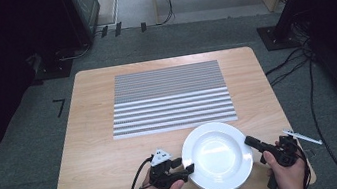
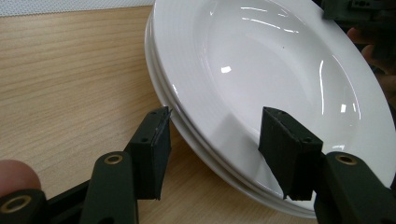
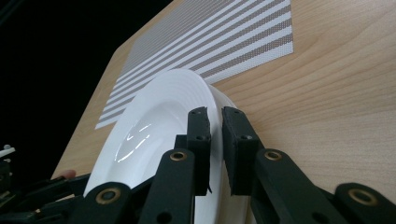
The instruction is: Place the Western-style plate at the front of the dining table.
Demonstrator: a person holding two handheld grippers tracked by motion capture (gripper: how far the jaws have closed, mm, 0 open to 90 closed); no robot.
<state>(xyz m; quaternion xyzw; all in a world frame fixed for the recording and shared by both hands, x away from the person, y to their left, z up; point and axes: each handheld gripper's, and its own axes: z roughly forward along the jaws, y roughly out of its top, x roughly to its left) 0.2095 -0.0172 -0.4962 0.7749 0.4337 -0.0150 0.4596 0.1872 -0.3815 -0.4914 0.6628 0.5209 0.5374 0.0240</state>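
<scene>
— Where is the plate sitting?

— The round white ceramic plate (image 1: 217,156), the top one of a small stack, is resting at the near edge of the pale wooden table (image 1: 94,151), just in front of the grey striped placemat (image 1: 171,99).

— And your tongs?

— My left gripper (image 2: 215,140) is standing wide apart, one jaw over the rim, one outside it. My right gripper (image 3: 215,128) is pinching the top plate's rim, jaws nearly together.

Grey carpet floor (image 1: 22,146), wooden table (image 1: 99,150), trailing cables (image 1: 308,99).
</scene>
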